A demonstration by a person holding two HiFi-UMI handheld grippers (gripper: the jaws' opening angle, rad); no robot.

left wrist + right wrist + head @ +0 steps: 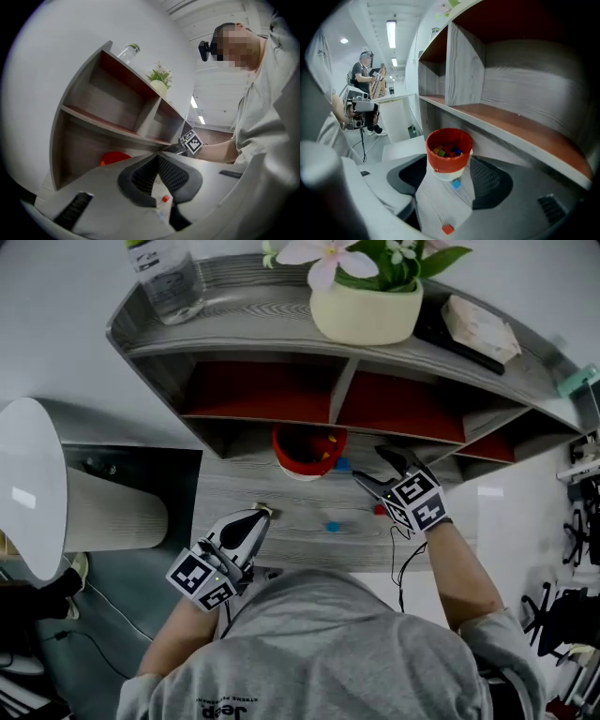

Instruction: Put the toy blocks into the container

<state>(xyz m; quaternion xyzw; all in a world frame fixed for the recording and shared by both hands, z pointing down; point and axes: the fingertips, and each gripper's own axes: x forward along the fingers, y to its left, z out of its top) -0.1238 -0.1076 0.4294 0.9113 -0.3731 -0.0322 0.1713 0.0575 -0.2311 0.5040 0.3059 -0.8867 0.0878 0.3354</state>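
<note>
Right gripper (370, 466): jaws spread, empty, likely ready for another pick.
Container (449, 152): directly ahead of it, part-filled.
Blue block (456, 184): just before container.
Red block (447, 228): nearest its jaws.
Left gripper (157, 155): closed, empty.

A plastic bottle (167, 277) and a potted flower (366, 310) are set atop the grey shelf (244, 329). A white lampshade (28, 484) is seen beside it.
</note>
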